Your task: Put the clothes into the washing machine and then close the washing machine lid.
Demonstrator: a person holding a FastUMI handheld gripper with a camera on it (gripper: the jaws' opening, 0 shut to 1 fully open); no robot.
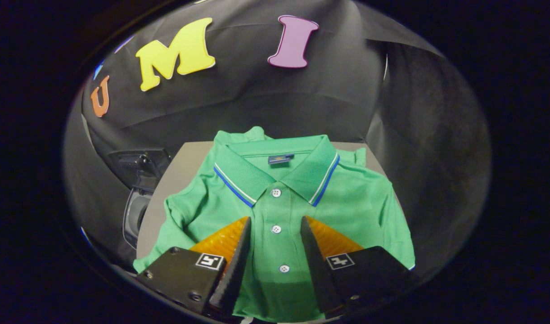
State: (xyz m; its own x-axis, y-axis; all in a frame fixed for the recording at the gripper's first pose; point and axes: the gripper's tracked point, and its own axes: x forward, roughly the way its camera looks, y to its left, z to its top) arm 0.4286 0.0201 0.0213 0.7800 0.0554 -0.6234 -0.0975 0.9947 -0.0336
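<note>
Biggest thing out here is the table (185, 157), a plain grey top set against the dark cloth backdrop, and it carries nearly the whole play. Spread across it lies the green polo shirt (347, 202), folded neat, front up, collar (275, 168) pointing away from the fingers, sleeves tucked in at the sides. Laid flat like that, it offers a clear target down the middle.

Off beside the table's edge, lower down, sits the washing machine (137, 198), its lid (140, 164) tipped up and open, drum mouth ready. That is where the shirt has to go, so the load is well placed: just a short carry over the table edge, by my reckoning.

Now the gripper (275, 222): fingers spread wide, nothing held, hovering over the shirt's lower front with the button strip running right between them. Whether the tips touch the cloth, I cannot tell. It looks lined up for a pinch on the chest fabric.

Smallest of all, the buttons (276, 229), three in a row, one sitting squarely between the fingertips.
</note>
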